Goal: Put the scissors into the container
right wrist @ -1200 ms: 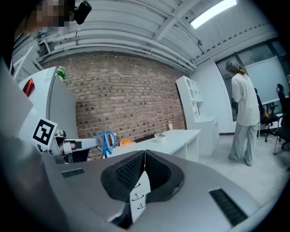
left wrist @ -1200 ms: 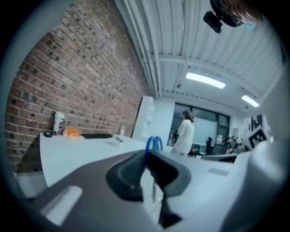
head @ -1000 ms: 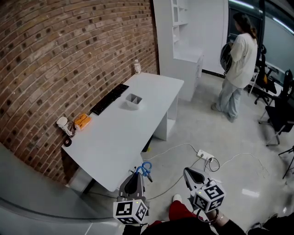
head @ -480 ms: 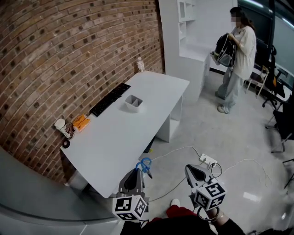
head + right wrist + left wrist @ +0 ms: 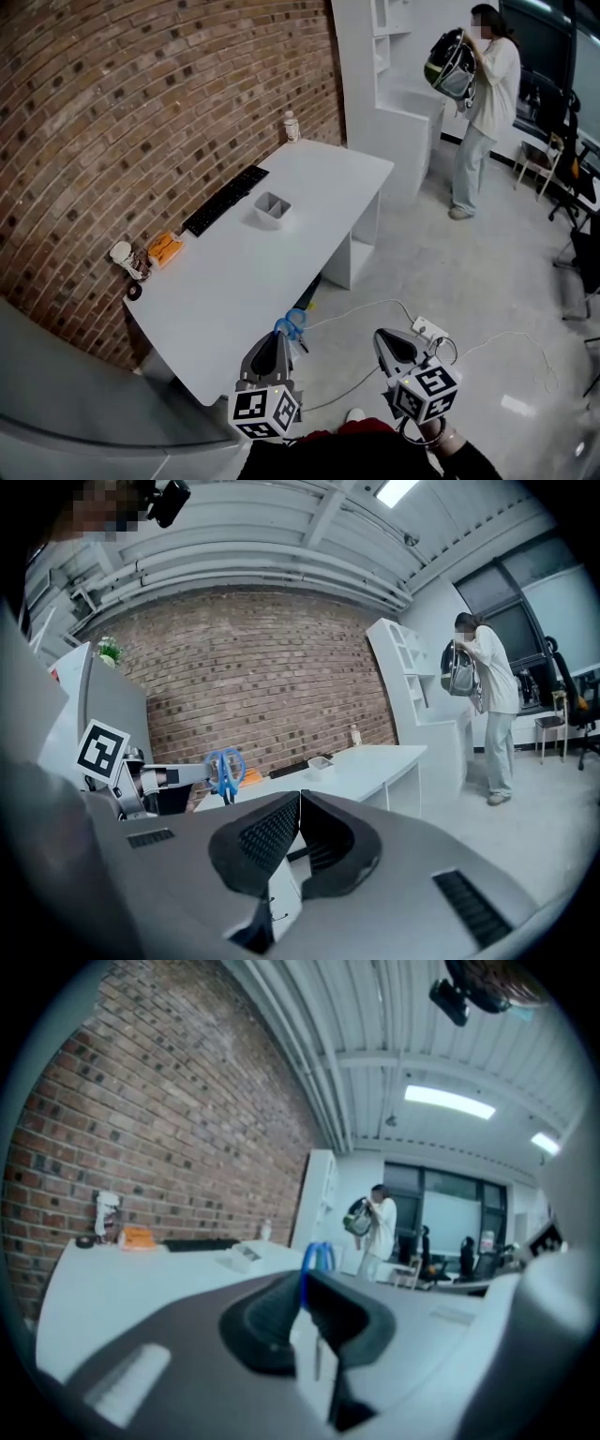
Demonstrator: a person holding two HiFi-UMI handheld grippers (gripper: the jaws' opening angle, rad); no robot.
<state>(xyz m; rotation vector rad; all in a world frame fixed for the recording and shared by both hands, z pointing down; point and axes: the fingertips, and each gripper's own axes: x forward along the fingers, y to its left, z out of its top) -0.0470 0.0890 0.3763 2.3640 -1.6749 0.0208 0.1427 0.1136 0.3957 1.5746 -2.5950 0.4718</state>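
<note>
Head view: the left gripper (image 5: 278, 336) is clenched on the scissors (image 5: 293, 323). Their blue handles stick out past the jaw tips and now show right at the near edge of the white table (image 5: 234, 291); a second ago they showed further off that edge, against the floor. The right gripper (image 5: 381, 337) hangs beside it over the floor, much where it was.

The container (image 5: 272, 208), a small white box with a divider, has not moved. It stands in the middle of the table just beside the black keyboard (image 5: 225, 200), well apart from the scissors. An orange object (image 5: 166, 248) lies at the wall end, and a small bottle (image 5: 292, 127) stands at the far corner.

In the background the person (image 5: 489, 103) has changed most. The backpack (image 5: 449, 64), held low in front a second ago, is now lifted to shoulder height by the white shelving (image 5: 384, 84).

In the left gripper view the two dark pads are pressed against the scissors (image 5: 317, 1255), and only the blue loops rise above them.

In the right gripper view the jaws of the right gripper (image 5: 300, 803) are closed on each other with nothing between them. Further left, the left gripper (image 5: 159, 778) holds the scissors (image 5: 225, 766) up in front of the brick wall (image 5: 262, 686).
</note>
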